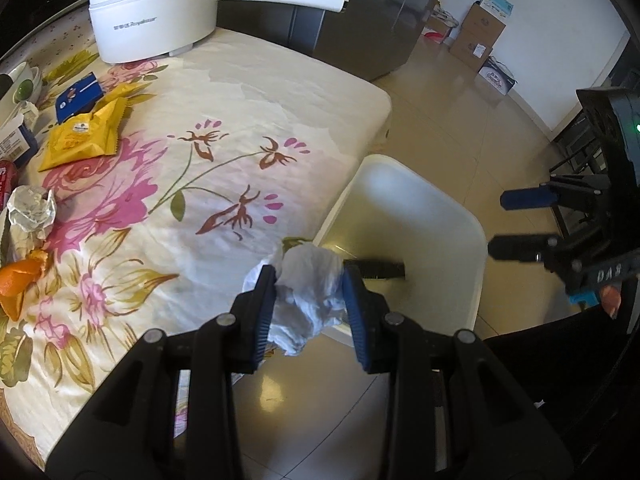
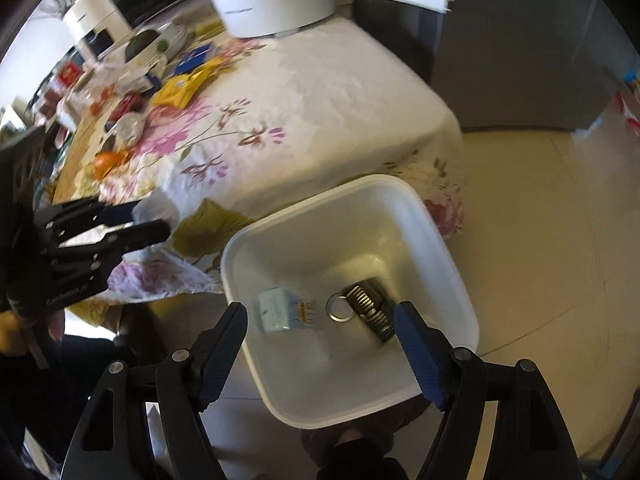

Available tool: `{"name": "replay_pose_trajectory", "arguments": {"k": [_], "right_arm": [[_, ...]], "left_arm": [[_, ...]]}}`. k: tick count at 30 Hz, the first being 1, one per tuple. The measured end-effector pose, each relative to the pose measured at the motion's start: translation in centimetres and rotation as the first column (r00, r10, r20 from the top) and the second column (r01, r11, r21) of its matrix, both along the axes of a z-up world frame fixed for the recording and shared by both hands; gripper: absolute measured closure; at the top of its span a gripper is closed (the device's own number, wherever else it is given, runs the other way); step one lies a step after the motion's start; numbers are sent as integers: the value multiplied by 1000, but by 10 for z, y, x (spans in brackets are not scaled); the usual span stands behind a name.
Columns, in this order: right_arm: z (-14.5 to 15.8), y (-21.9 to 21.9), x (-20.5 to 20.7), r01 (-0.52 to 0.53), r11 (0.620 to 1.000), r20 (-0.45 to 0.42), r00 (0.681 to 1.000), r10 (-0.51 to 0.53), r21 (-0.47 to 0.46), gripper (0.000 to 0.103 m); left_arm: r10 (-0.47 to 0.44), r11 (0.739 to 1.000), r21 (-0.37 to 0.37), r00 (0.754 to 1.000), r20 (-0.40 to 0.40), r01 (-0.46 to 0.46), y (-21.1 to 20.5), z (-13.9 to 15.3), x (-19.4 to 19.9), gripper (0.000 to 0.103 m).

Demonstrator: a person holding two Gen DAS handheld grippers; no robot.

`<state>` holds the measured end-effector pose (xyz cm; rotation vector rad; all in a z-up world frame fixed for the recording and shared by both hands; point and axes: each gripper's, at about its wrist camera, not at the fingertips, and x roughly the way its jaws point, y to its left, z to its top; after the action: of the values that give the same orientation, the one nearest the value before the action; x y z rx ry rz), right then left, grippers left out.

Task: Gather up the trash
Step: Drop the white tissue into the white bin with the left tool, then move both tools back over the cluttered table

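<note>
Left gripper clamps a crumpled white tissue at the table's edge, just short of the white bin's rim, while the right gripper hangs spread wide and empty above that bin, a small carton and a dark ribbed piece lying inside. Let go here and I reckon the tissue drops to the floor, since the wad sits over the gap between tablecloth and bin.
</note>
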<state>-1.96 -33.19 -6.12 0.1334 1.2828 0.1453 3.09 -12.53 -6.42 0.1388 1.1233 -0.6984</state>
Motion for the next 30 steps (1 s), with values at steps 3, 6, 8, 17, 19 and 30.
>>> {"name": "replay_pose_trajectory", "arguments": {"k": [3,6,8,17,19,30], "right_arm": [[1,-10,-4,26,1000,3,1000,-26,-5,25],[1,-18,-8,38,999,4,999,-38,-11,25],[0,-23,-10,46,999,-2,999,-46,-14,24],[-7,-47,-19,95,995,-16,995,-95,-26,24],[-7,-53,-21,111,993,-14,994,-112,-29,24],[-7,-67,-24,146,988,-12,989,-146,-48,23]], "left_arm": [[-18,1000,0,1000,1,18,-6,-1,-2,67],[-39,999,6,999,-1,39,-14,-4,-6,67],[-60,998,12,998,-4,60,-22,-7,-9,67],[-144,989,-30,989,-15,144,-50,-12,-14,67],[-164,986,-39,986,-12,164,-57,-12,-15,67],[-149,989,11,986,68,149,-70,-10,-18,20]]}}
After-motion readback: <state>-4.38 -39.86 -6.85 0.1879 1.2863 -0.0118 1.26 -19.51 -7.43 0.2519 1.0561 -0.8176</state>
